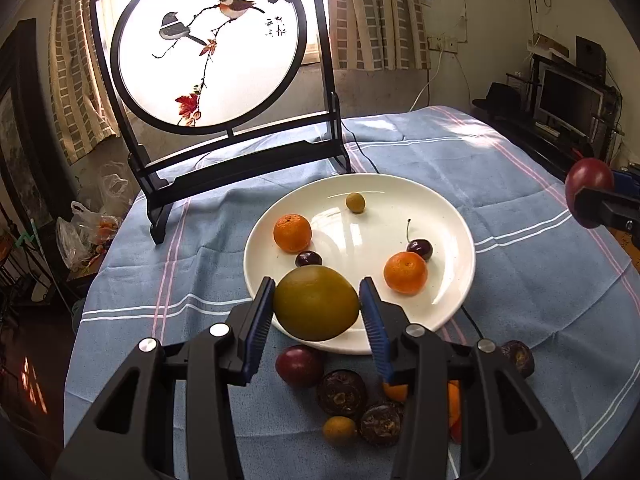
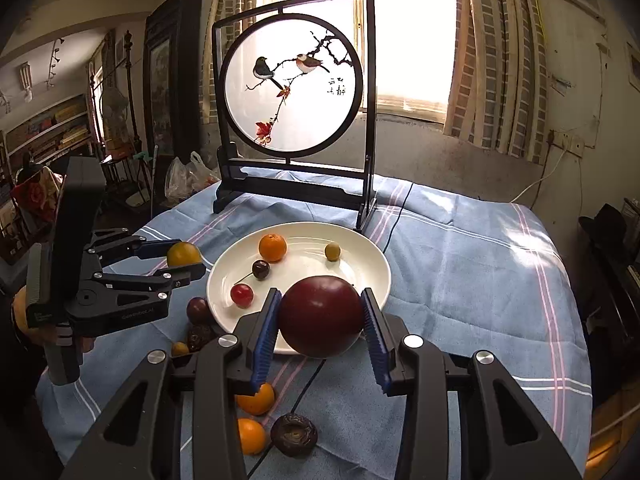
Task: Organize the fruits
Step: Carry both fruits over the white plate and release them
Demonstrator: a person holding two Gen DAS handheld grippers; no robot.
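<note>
My left gripper point(image 1: 316, 282) is shut on a round yellow-green fruit point(image 1: 316, 308), held just above the near rim of the white plate point(image 1: 360, 232). My right gripper point(image 2: 320, 294) is shut on a large dark red fruit point(image 2: 320, 320) over the plate's point(image 2: 304, 248) near edge. Each gripper also shows in the other view: the right gripper point(image 1: 596, 186) at the far right, the left gripper point(image 2: 186, 258) at the left. On the plate lie two tangerines point(image 1: 292, 233) point(image 1: 405, 272), two cherries point(image 1: 308, 259) point(image 1: 419, 249) and a small green fruit point(image 1: 355, 202).
Loose fruit lies on the blue striped cloth point(image 1: 500, 200) before the plate: a purple plum point(image 1: 299, 365), dark wrinkled fruits point(image 1: 341, 393), a small yellow fruit point(image 1: 339, 431), tangerines point(image 2: 256, 398). A framed bird screen point(image 1: 208, 48) stands behind the plate. A black cable point(image 2: 394, 220) crosses the cloth.
</note>
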